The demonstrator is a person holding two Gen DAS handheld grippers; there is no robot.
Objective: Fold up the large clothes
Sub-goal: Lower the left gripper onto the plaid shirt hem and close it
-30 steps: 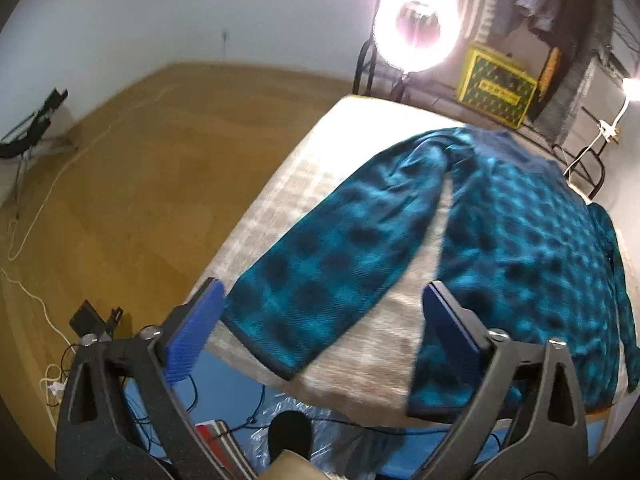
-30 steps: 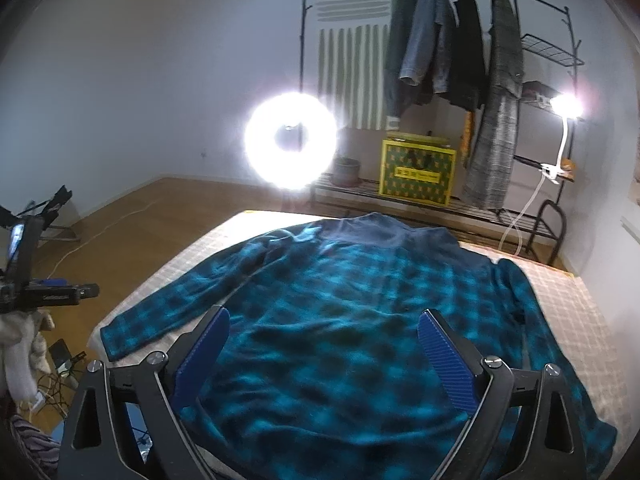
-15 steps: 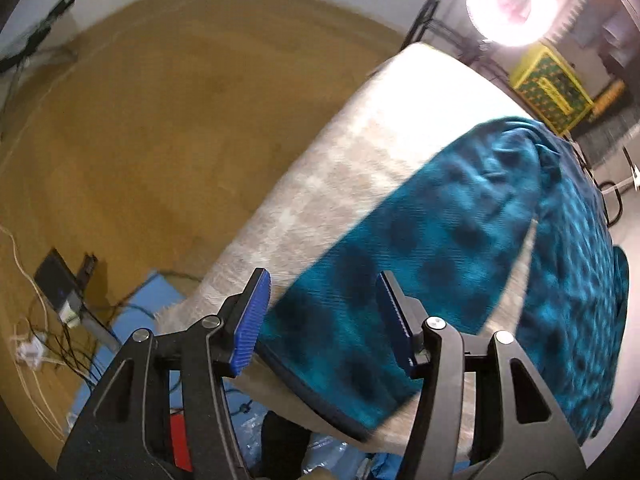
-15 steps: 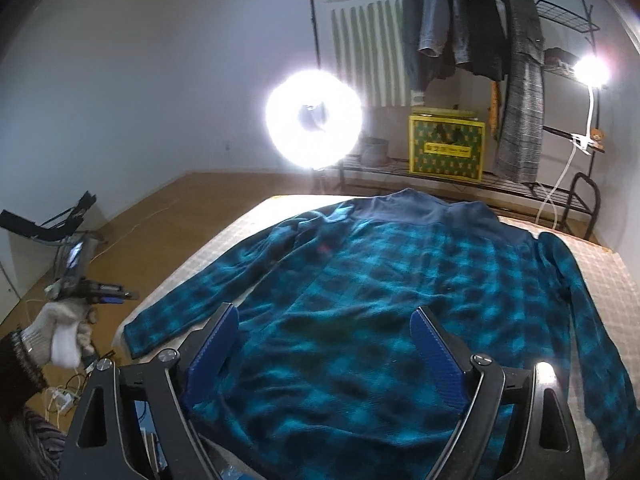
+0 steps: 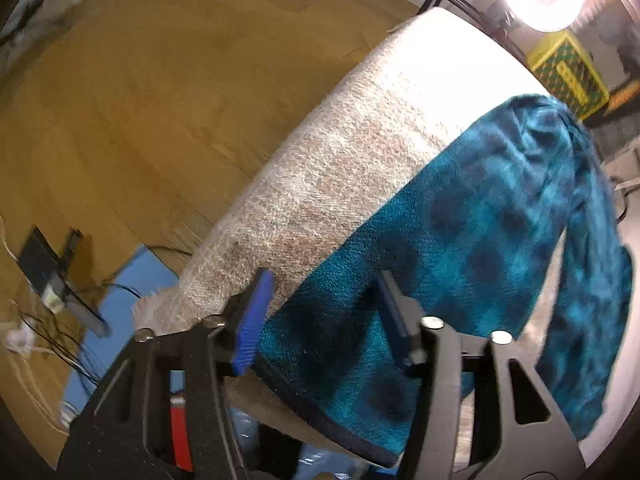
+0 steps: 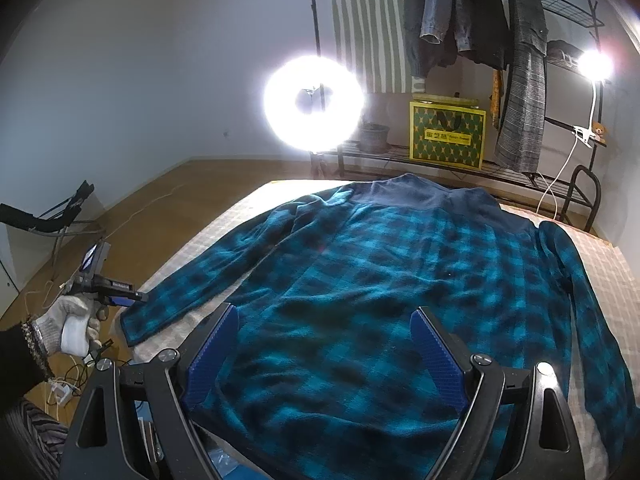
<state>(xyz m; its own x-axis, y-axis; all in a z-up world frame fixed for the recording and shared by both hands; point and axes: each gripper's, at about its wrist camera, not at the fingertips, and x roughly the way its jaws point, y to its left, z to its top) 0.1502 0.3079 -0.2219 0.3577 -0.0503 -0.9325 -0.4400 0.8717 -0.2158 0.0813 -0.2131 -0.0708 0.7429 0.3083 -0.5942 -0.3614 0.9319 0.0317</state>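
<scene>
With the shirt spread flat on the bed, the left gripper, jaws just closing astride the cuff at lower centre, not yet pinching, must next clamp it to fold inward, while the right gripper hovers spread

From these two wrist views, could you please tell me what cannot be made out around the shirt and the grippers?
- Left wrist: whether the left gripper pads already pinch the sleeve cuff; motion blur.
- Right wrist: the shirt hem, hidden behind the right gripper.
- Both views: the ring light centre, lost in glare.
</scene>
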